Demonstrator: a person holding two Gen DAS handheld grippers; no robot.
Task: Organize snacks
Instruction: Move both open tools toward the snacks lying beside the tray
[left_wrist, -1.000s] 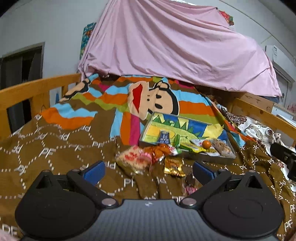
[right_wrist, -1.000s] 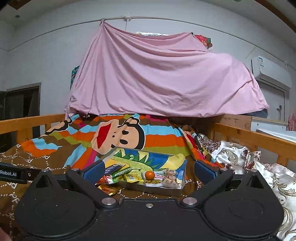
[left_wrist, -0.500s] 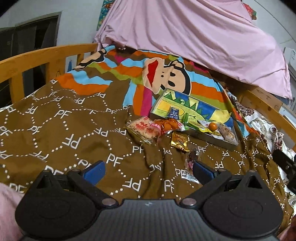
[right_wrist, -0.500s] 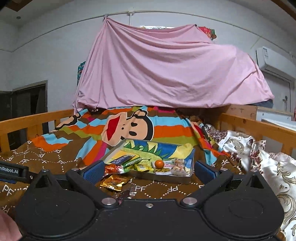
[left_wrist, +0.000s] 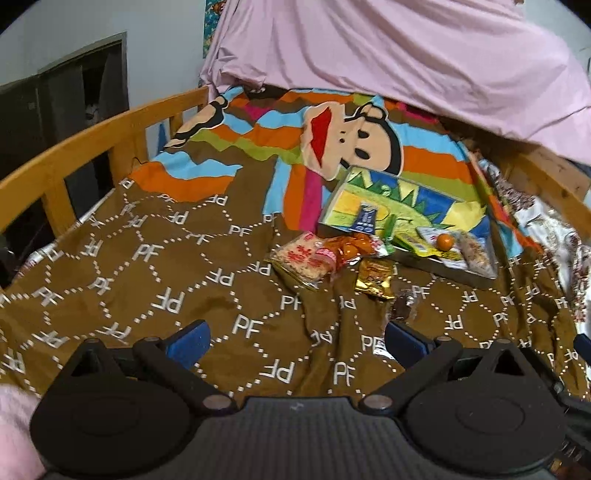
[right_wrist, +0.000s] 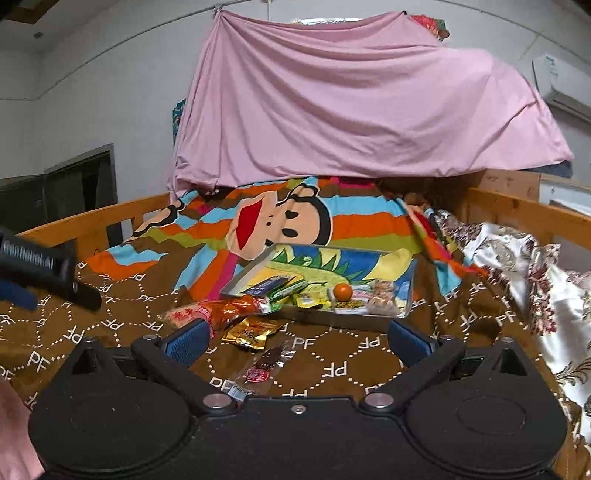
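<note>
A shallow tray (left_wrist: 448, 271) with a bright cartoon lining lies on the brown bedspread (left_wrist: 155, 280); it also shows in the right wrist view (right_wrist: 347, 320). It holds several snack packets and a small orange (left_wrist: 444, 242) (right_wrist: 342, 292). Loose on the bedspread lie a rice-cracker pack (left_wrist: 304, 260), an orange-red packet (left_wrist: 351, 245) (right_wrist: 236, 308), a gold packet (left_wrist: 375, 282) (right_wrist: 253, 331) and a dark clear-wrapped snack (left_wrist: 402, 308) (right_wrist: 267, 363). My left gripper (left_wrist: 297, 341) is open and empty, well short of the snacks. My right gripper (right_wrist: 297, 341) is open and empty, just above the dark snack.
Wooden bed rails (left_wrist: 92, 144) (right_wrist: 517, 206) run along both sides. A pink sheet (right_wrist: 351, 107) hangs across the back. A floral quilt (right_wrist: 524, 266) lies at the right. The left gripper's body (right_wrist: 40, 269) shows at the left of the right wrist view.
Both grippers have risen and tilted down toward the bed, so the loose snacks show lower and closer. Both stay open and empty. No snack has moved.
</note>
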